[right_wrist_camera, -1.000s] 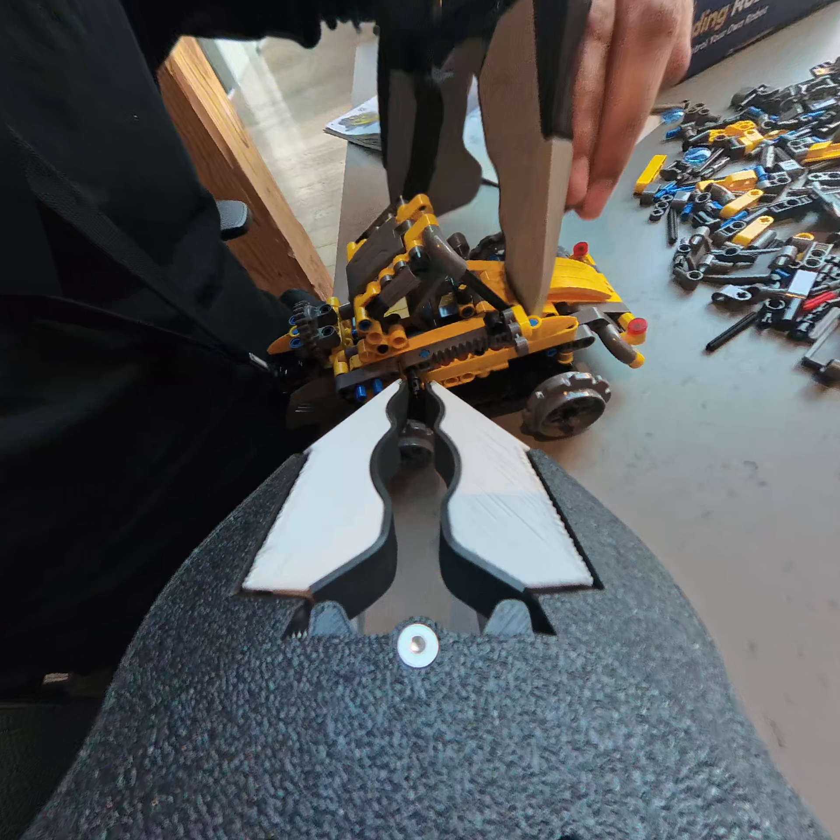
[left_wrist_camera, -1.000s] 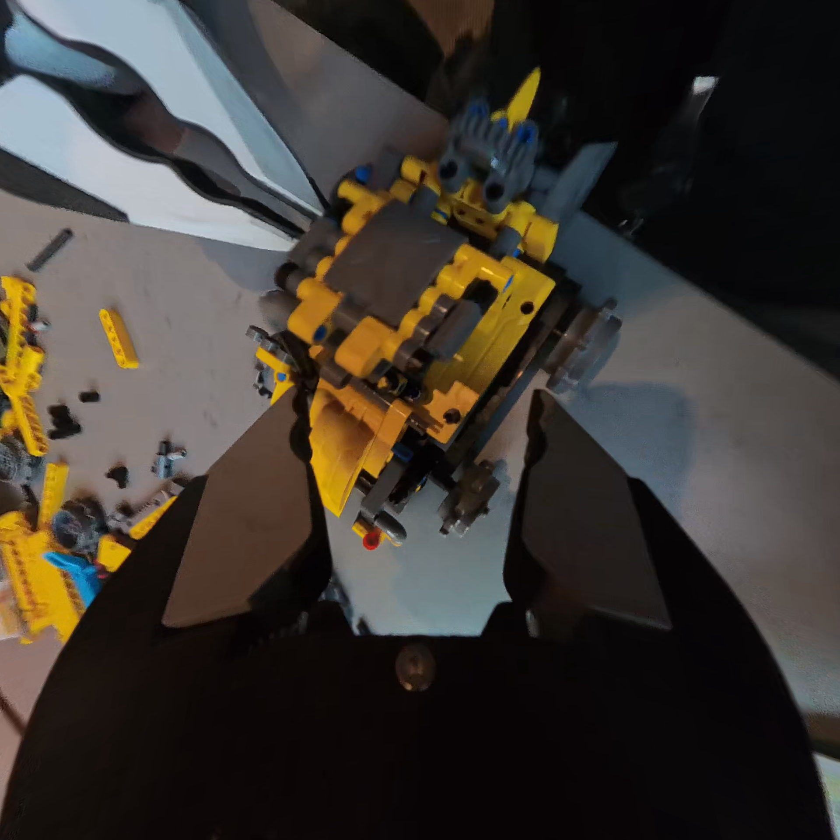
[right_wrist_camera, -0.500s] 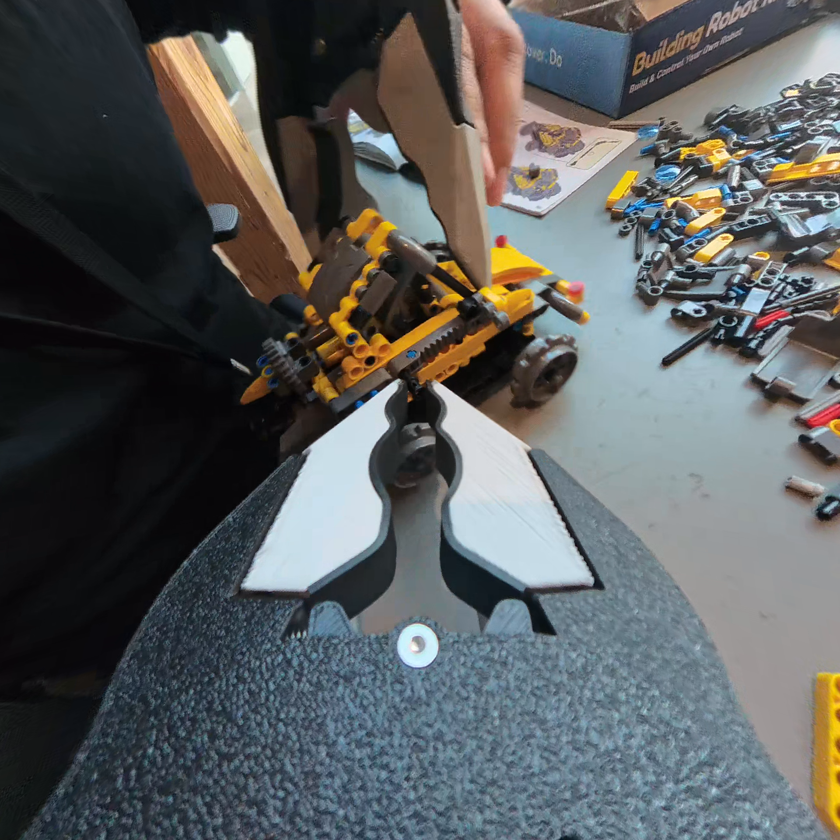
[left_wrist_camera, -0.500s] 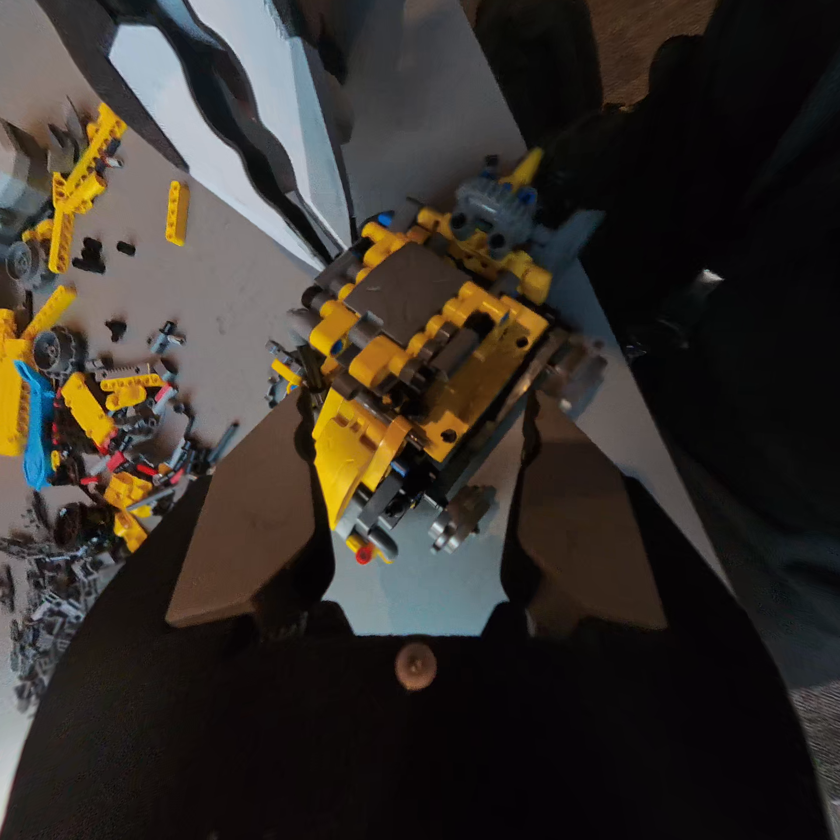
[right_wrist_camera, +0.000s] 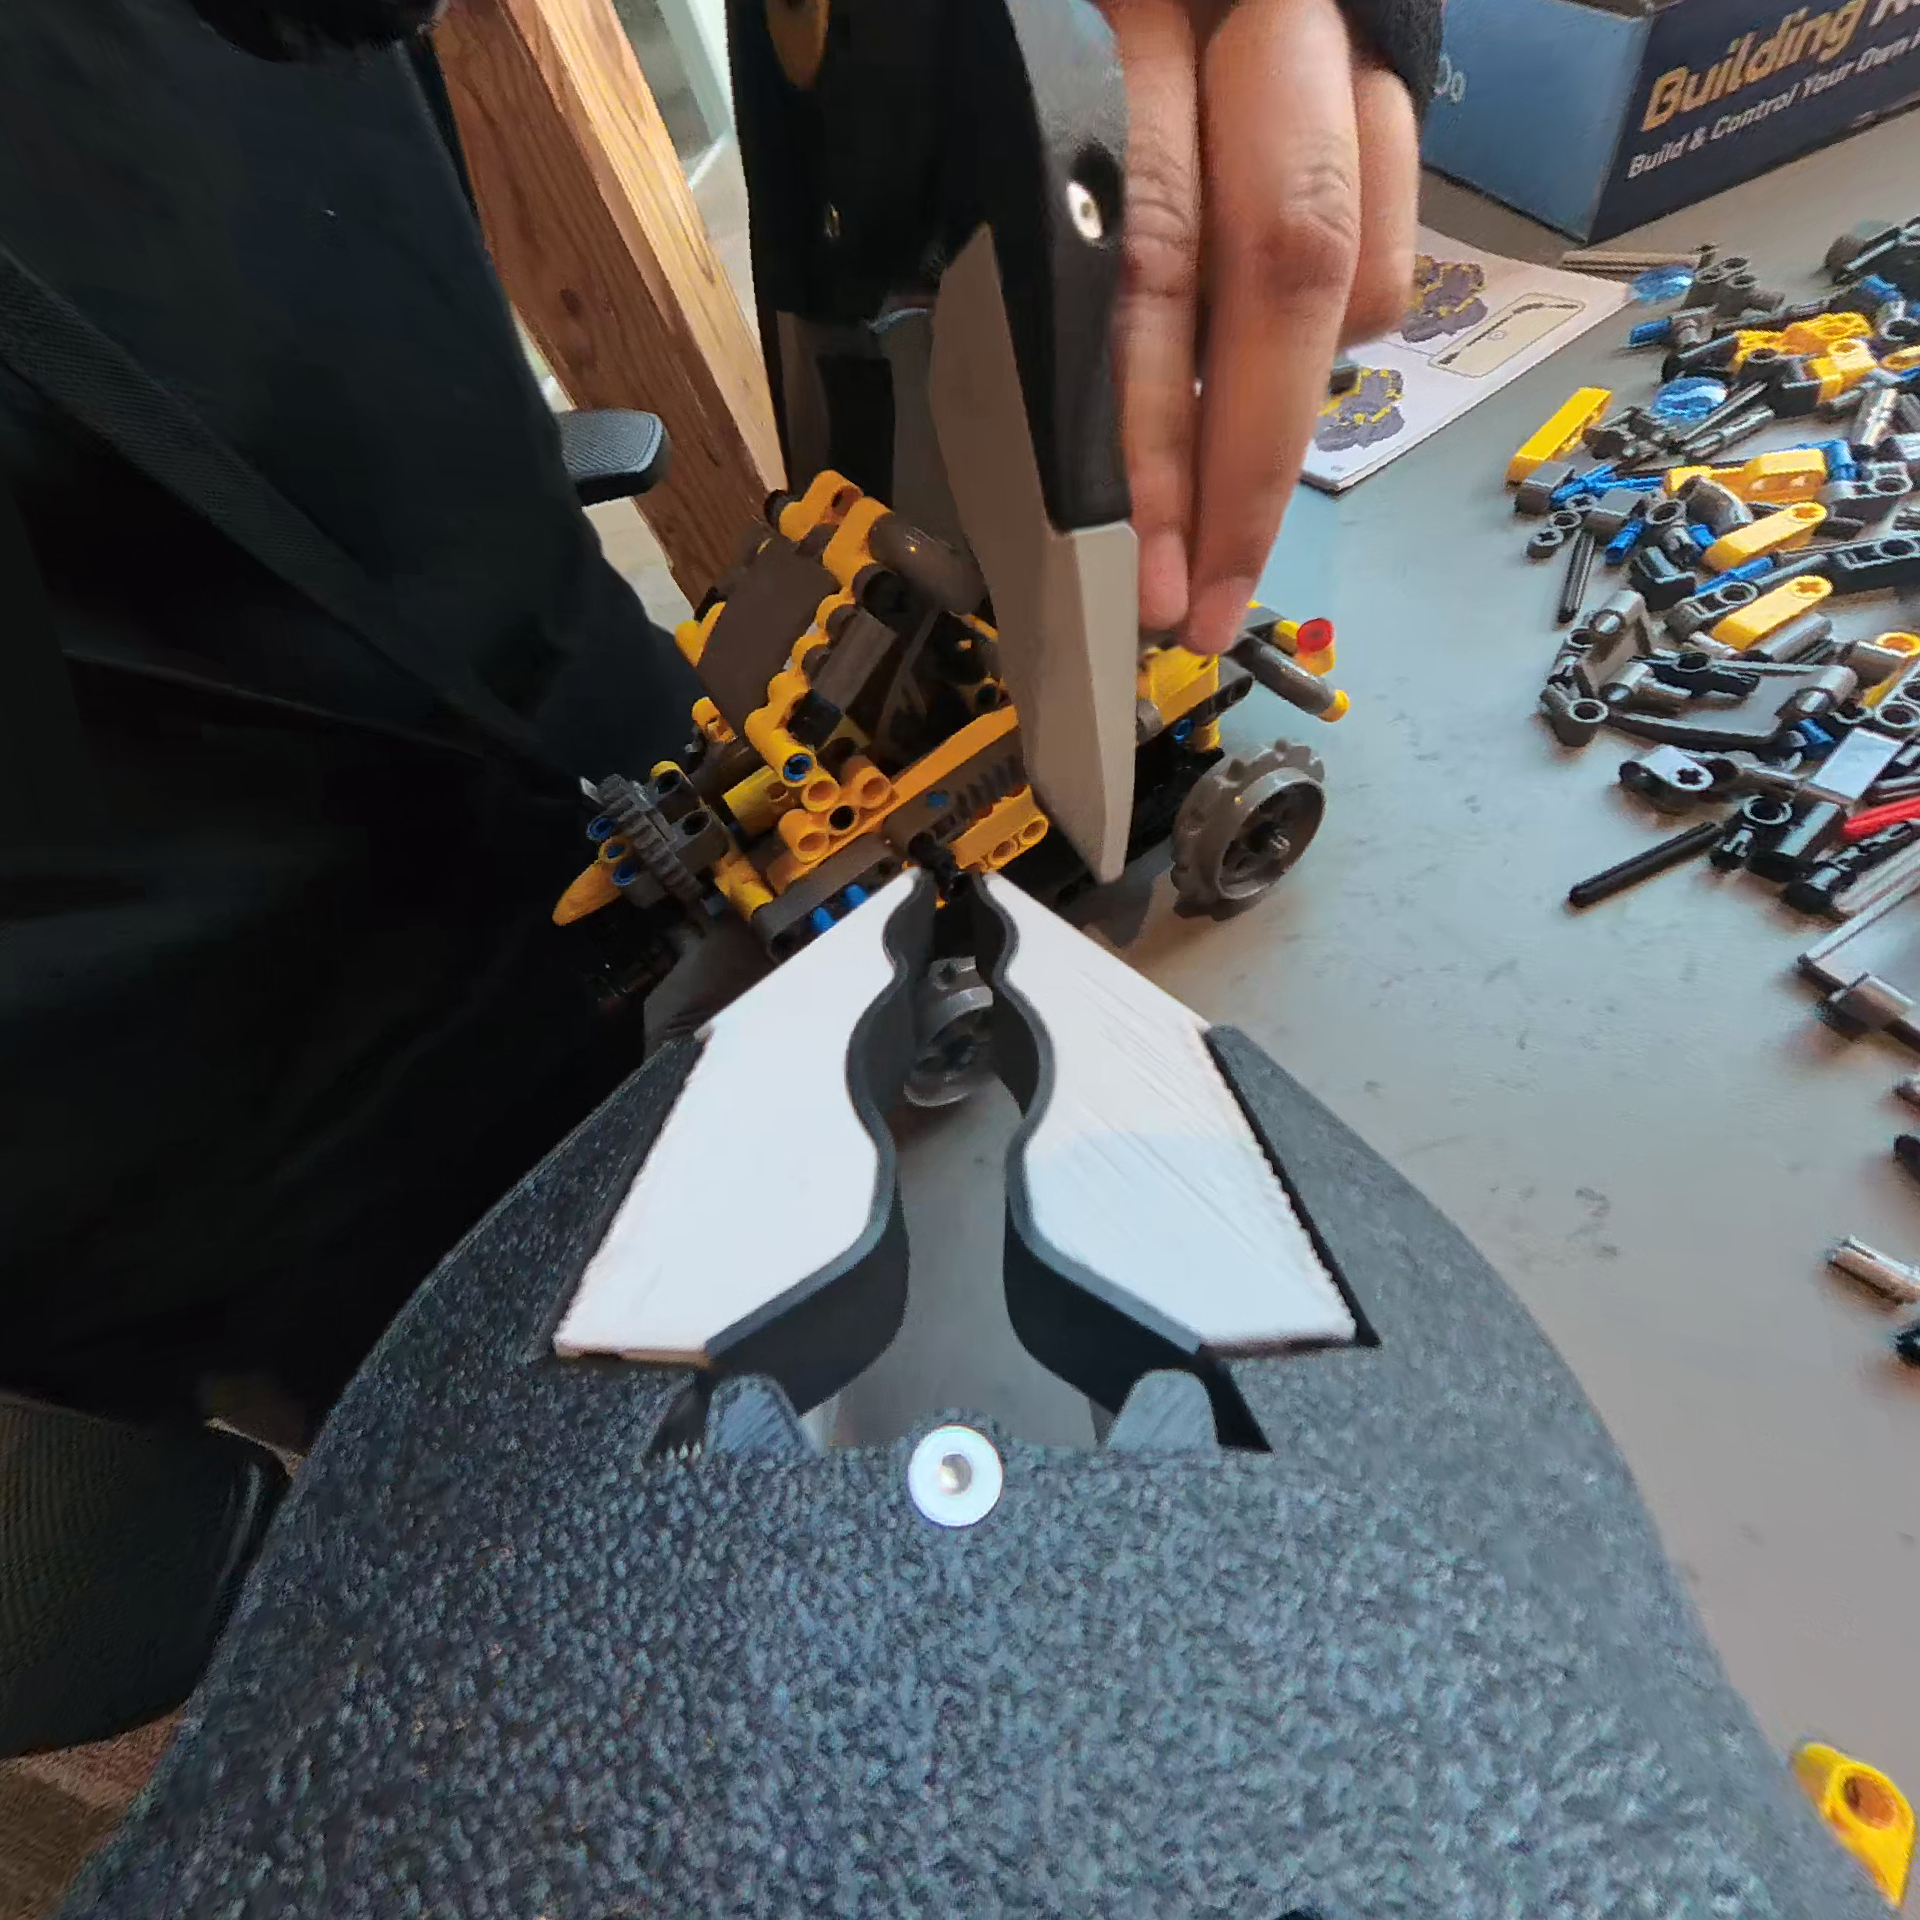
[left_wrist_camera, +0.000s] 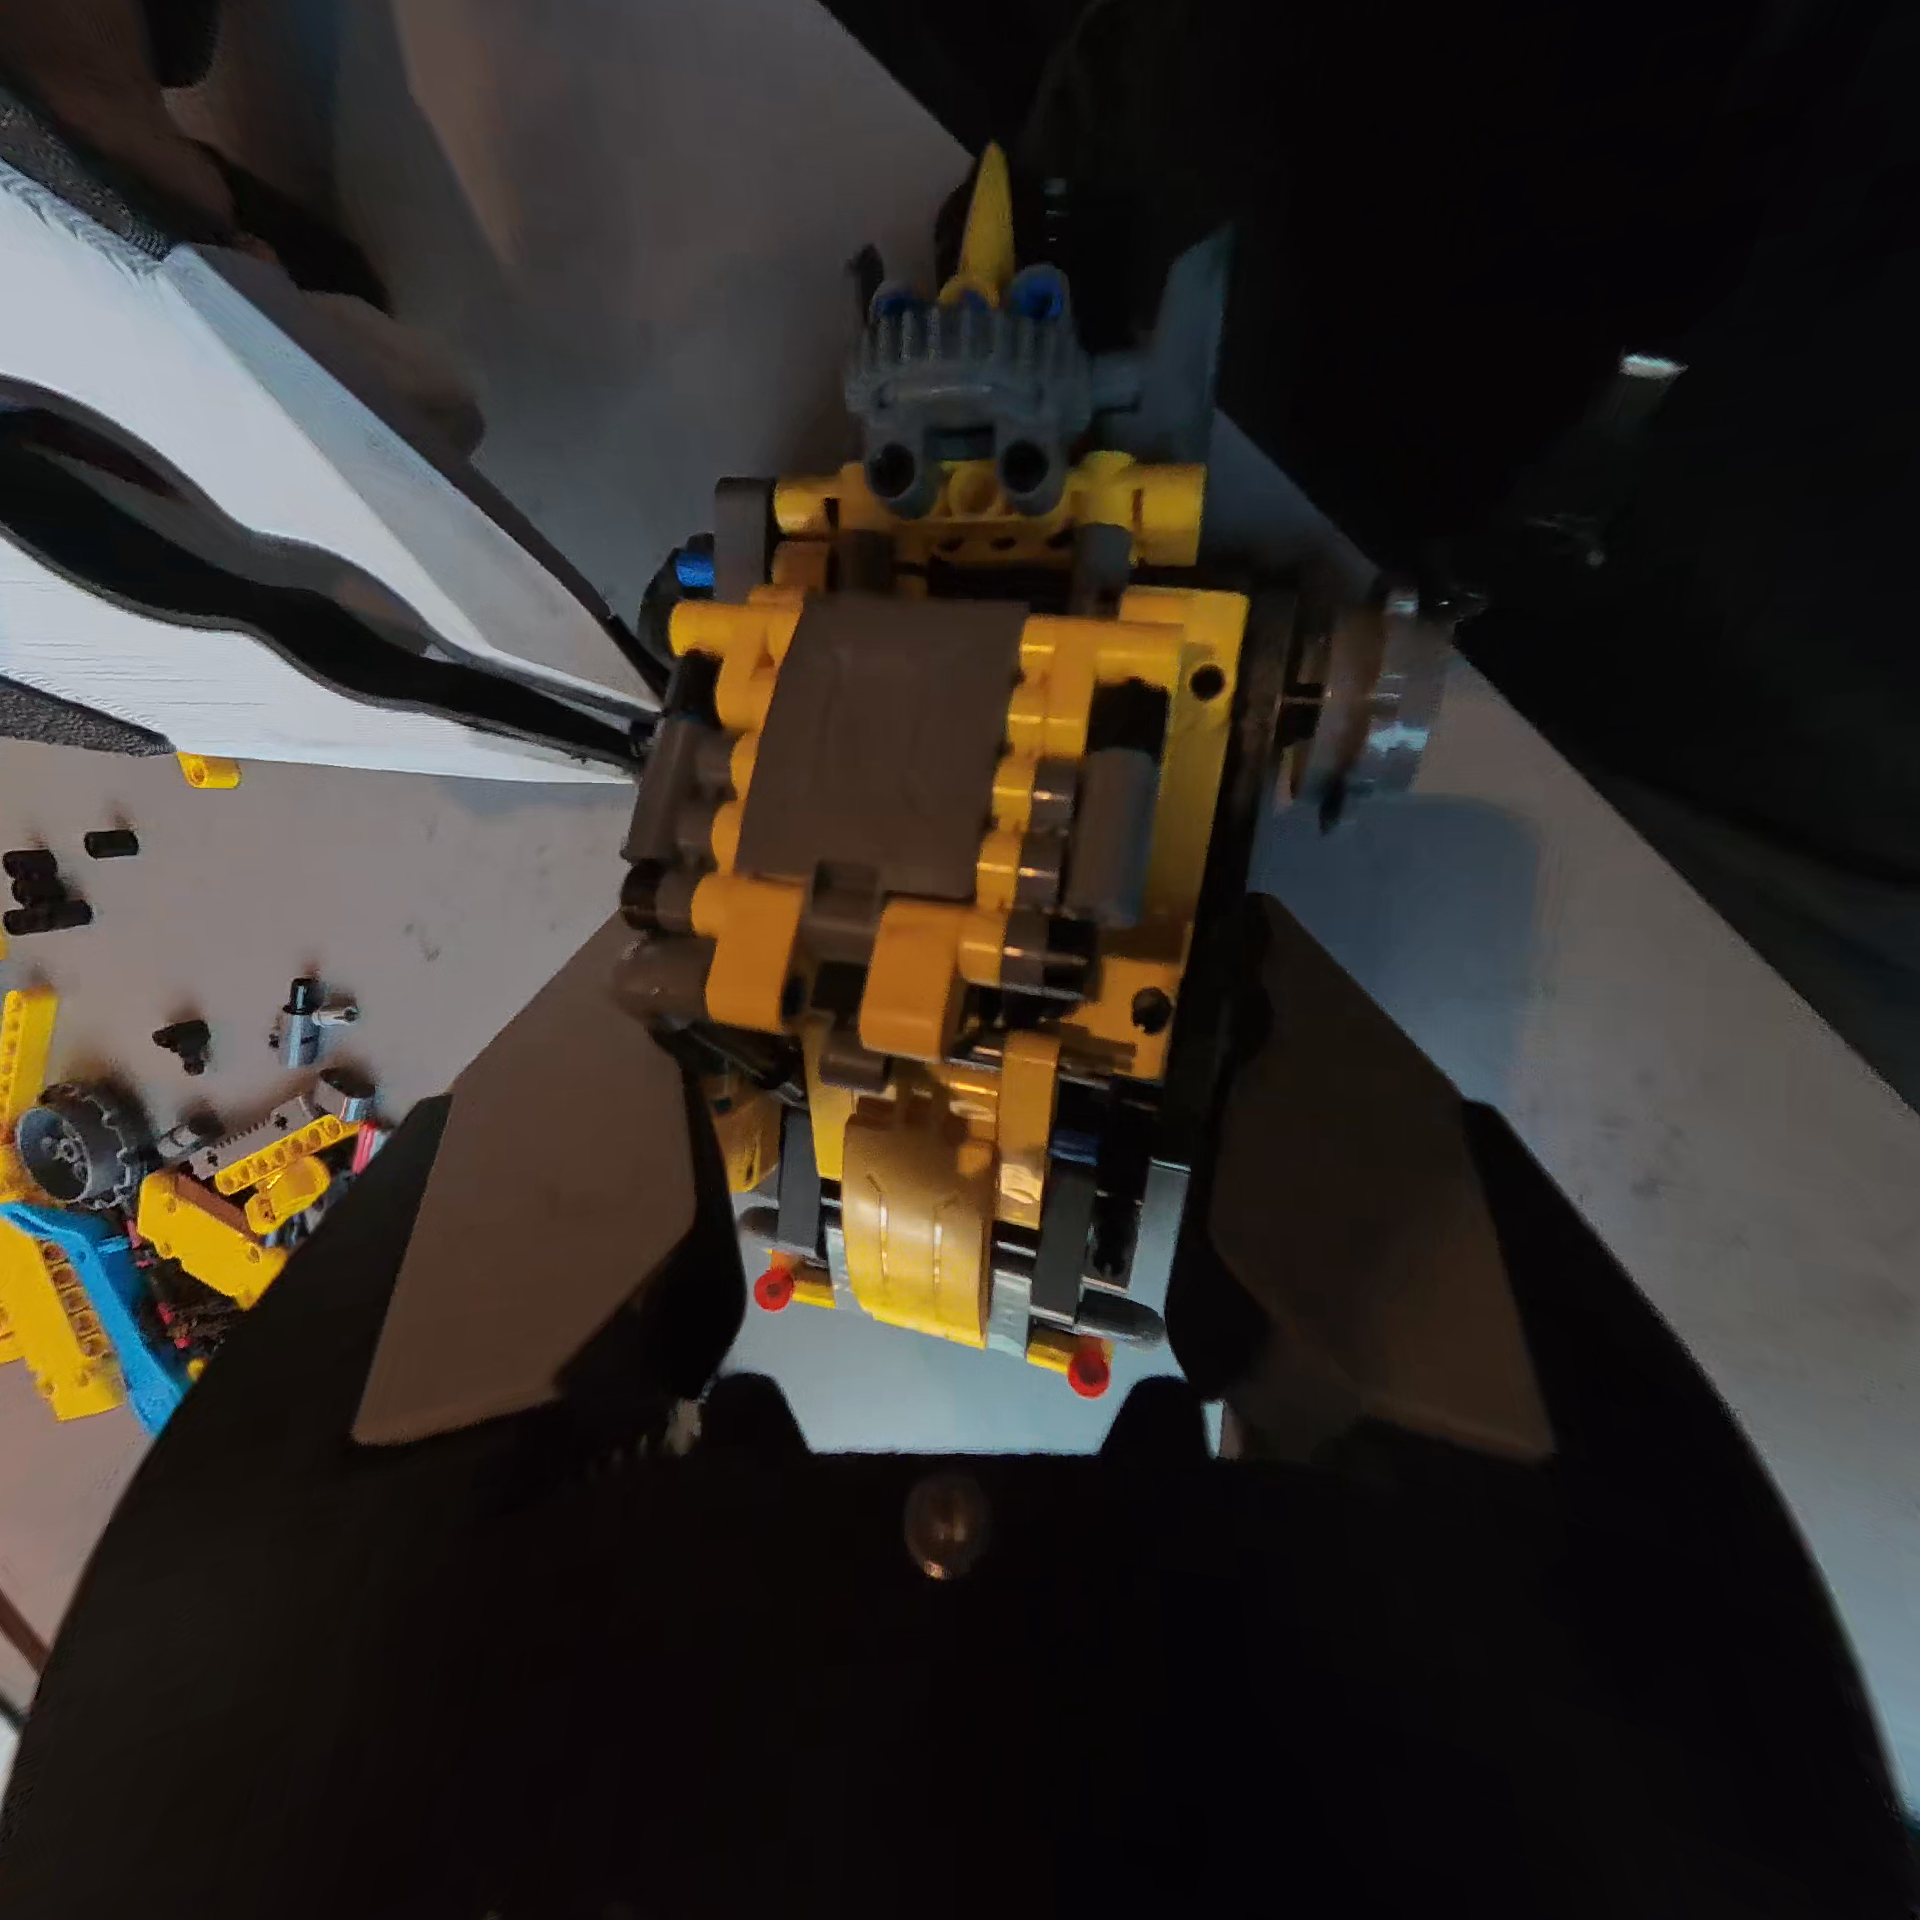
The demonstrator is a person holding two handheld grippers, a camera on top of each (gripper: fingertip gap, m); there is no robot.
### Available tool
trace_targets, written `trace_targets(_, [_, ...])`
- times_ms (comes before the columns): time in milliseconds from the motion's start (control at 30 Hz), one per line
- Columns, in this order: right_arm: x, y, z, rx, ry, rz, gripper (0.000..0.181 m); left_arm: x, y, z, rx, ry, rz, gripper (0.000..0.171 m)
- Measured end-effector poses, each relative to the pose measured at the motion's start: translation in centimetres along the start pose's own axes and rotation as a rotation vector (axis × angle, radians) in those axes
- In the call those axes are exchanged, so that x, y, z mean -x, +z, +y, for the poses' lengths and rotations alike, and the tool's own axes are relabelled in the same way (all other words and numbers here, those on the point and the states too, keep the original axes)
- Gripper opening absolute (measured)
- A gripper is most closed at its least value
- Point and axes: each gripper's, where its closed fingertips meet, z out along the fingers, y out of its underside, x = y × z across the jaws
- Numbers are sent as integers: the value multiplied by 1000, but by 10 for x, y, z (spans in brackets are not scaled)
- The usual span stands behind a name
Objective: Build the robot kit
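A yellow and grey brick-built vehicle (left_wrist_camera: 883,748) stands near the table's edge and also shows in the right wrist view (right_wrist_camera: 831,790). My left gripper (left_wrist_camera: 940,935) comes down from above and is shut on the vehicle's two sides. One of its fingers (right_wrist_camera: 1070,707) presses the near side. A hand (right_wrist_camera: 1247,312) holds this gripper. My right gripper (right_wrist_camera: 940,883) is shut on a small grey wheel (right_wrist_camera: 948,1023) with a black axle, its tip against the vehicle's side. Its white fingers also show at the left of the left wrist view (left_wrist_camera: 639,727).
Several loose bricks (right_wrist_camera: 1766,623) lie at the right, with a blue box (right_wrist_camera: 1558,114) and a booklet (right_wrist_camera: 1455,353) behind. More parts (left_wrist_camera: 156,1195) lie at the left. A wooden post (right_wrist_camera: 603,260) and a person's dark clothing (right_wrist_camera: 260,623) stand beyond the table edge.
The left gripper has turned with the vehicle, which now lies straight between its fingers. The right gripper has kept the wheel at the vehicle's side and moved in closer.
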Motion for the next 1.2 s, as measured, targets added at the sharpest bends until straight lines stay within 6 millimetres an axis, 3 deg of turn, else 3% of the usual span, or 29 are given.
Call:
trace_targets(333, [0,-1,1,46,-17,-182,9,0,1,0,88,-35,-2,103])
trace_targets(433, [12,0,4,70,-18,-278,6,-4,5,-9,55,-38,13,103])
trace_targets(633, [11,0,2,62,27,-287,5,-3,5,-6,45,-75,0,100])
trace_targets(800, [12,0,1,54,171,-345,4,-3,6,-8,48,-105,-7,99])
trace_targets(1200, [21,0,1,89,181,-398,4,-4,12,-17,38,-177,-29,100])
